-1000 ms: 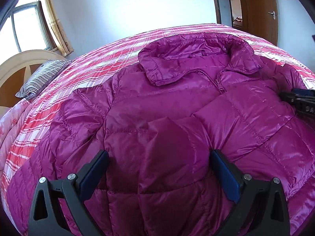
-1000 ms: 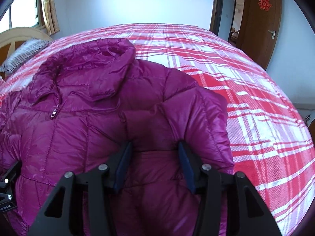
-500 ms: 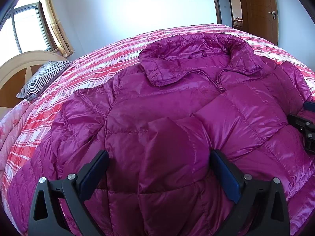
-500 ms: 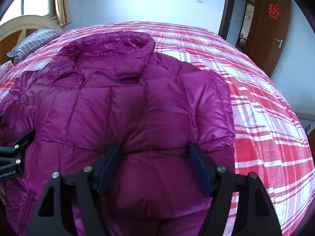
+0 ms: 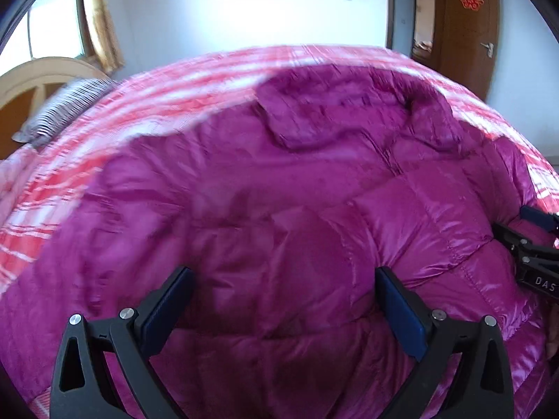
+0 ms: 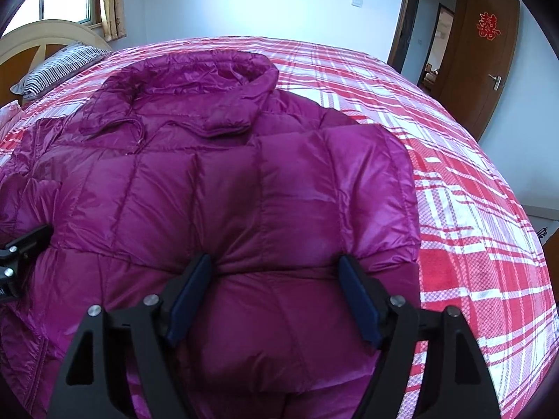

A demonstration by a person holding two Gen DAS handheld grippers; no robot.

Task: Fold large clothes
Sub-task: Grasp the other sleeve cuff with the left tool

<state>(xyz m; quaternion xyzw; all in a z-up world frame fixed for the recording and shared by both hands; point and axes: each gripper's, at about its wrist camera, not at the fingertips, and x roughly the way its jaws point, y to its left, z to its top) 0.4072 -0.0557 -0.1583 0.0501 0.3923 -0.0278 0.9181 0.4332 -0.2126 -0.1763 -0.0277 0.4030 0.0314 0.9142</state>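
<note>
A large magenta quilted down jacket (image 5: 297, 181) lies front up on the bed, collar at the far end; it also shows in the right wrist view (image 6: 227, 188). Both sleeves are folded in over the body. My left gripper (image 5: 283, 279) is open, its jaws wide apart over the folded left sleeve near the hem. My right gripper (image 6: 276, 269) is open over the folded right sleeve, jaws either side of a quilt seam. The right gripper shows at the right edge of the left wrist view (image 5: 534, 251); the left gripper shows at the left edge of the right wrist view (image 6: 21, 255).
The bed has a red, pink and white plaid cover (image 6: 471, 192). A striped pillow (image 6: 52, 73) and a curved wooden headboard (image 6: 42, 35) are at the far left. A brown door (image 6: 478, 59) stands open at the far right.
The right gripper opened wider and pulled back; the right sleeve now lies flat across the body. The left gripper view is blurred from motion, shifted slightly, with its jaws still wide.
</note>
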